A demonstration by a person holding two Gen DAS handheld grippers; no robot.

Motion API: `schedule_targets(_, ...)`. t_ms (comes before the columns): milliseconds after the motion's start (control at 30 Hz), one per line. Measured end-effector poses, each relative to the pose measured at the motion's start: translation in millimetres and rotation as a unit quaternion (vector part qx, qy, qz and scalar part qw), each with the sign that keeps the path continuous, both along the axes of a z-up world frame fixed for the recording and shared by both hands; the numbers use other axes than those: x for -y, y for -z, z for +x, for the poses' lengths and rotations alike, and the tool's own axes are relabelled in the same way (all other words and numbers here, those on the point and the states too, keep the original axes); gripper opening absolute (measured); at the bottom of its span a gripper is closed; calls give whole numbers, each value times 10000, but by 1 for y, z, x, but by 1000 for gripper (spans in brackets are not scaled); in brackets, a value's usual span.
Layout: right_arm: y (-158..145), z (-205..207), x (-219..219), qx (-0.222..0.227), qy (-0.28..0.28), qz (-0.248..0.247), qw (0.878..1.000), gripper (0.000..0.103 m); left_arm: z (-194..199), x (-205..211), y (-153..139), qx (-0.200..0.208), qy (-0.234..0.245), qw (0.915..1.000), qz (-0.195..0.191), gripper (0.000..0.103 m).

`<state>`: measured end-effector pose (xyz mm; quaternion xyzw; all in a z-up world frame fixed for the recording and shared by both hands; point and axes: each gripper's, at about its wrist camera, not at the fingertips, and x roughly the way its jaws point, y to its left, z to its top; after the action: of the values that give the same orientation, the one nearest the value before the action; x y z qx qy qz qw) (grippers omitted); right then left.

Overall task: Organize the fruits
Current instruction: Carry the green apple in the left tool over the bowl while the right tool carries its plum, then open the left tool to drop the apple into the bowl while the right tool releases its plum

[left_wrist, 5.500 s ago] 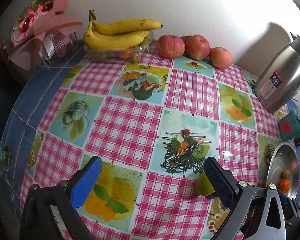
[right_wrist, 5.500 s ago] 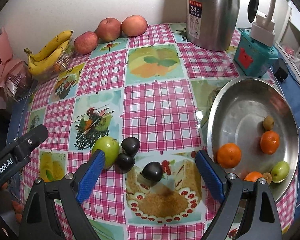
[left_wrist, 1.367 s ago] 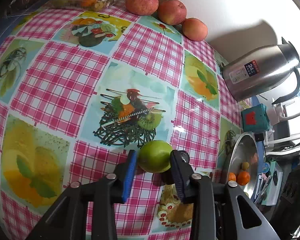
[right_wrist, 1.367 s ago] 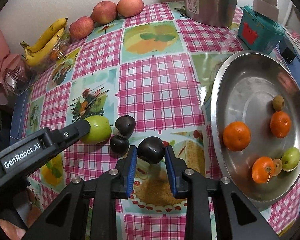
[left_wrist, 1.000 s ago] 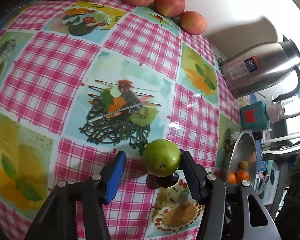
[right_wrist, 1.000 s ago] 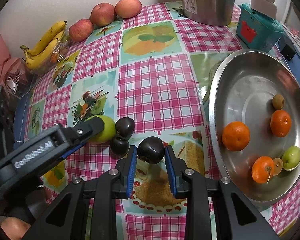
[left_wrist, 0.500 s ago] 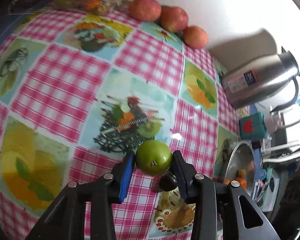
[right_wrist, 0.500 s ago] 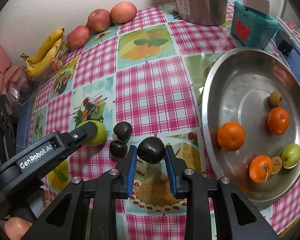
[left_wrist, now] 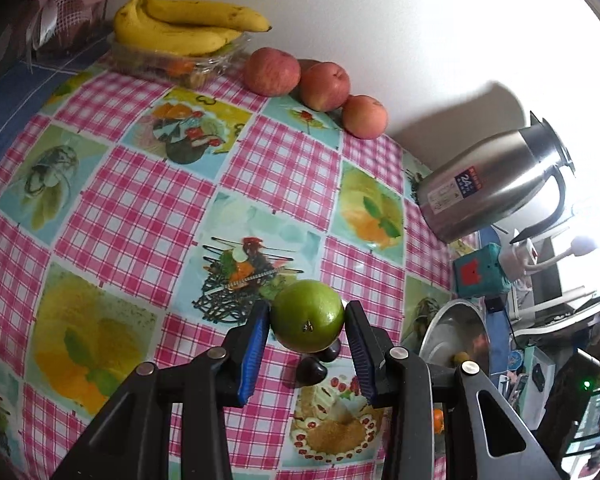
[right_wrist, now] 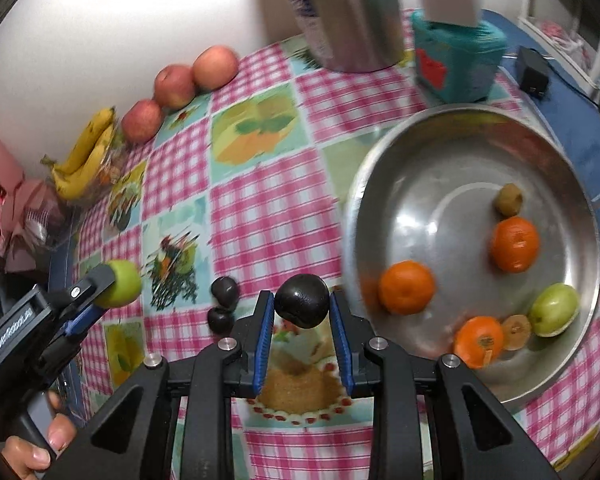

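Between the blue pads of the left tool (left_wrist: pixel 307 322), low in the left wrist view, sits a round green fruit (left_wrist: pixel 307 316), glossy, with a small dark calyx facing the camera; the tool grips it from both sides, lifted off the counter (left_wrist: pixel 140 208) with its pink-checked cloth. Just below it, toward 5 o'clock, two dark plums (left_wrist: pixel 311 371) lie on the cloth. At 12 o'clock are bananas (left_wrist: pixel 184 28) and three red apples (left_wrist: pixel 272 72); at 3 o'clock a steel jug (left_wrist: pixel 496 188). Across in the right wrist view, the right tool (right_wrist: pixel 302 312) pinches a dark, shiny, near-black plum (right_wrist: pixel 302 306) held above the cloth. A steel bowl (right_wrist: pixel 440 152) at 3 o'clock holds three oranges (right_wrist: pixel 406 287), a small green fruit (right_wrist: pixel 553 310) and brownish pieces. At 9 o'clock the left tool carries its green fruit aloft.
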<state>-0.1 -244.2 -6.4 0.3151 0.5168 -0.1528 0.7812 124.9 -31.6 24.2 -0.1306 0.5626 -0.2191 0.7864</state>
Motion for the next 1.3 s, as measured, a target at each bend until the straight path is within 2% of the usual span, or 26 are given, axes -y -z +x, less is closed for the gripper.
schedule_targets(267, -6, -33, 57, -114, 847, -209, 9961, 29, -18, 27, -7, 68, 375, 9992, 68, 41)
schedule_targets(433, -8, -60, 89, -147, 1399, -297, 9896, 29, -37, 59, -7, 73, 820, 9966, 94, 41)
schedule_targets(567, -6, -77, 106, -179, 1709, -328, 9846, 29, -59, 90, -7, 130, 1304, 9913, 95, 41)
schedule_targets(767, -4, -94, 119, -216, 1959, -367, 9797, 29, -93, 133, -4, 271, 1981, 9796, 192, 41)
schedule_targets(900, 1, -96, 121, -271, 1970, -345, 9794, 30, -107, 152, 6, 236, 2270, 9733, 241, 41)
schedule_targets(1067, 9, -95, 123, -377, 2018, -297, 9782, 30, -117, 168, 18, 244, 2461, 9680, 423, 41)
schedule_targets(1300, 14, -98, 126, -429, 2070, -155, 9773, 30, -119, 174, 23, 217, 2498, 9667, 507, 41)
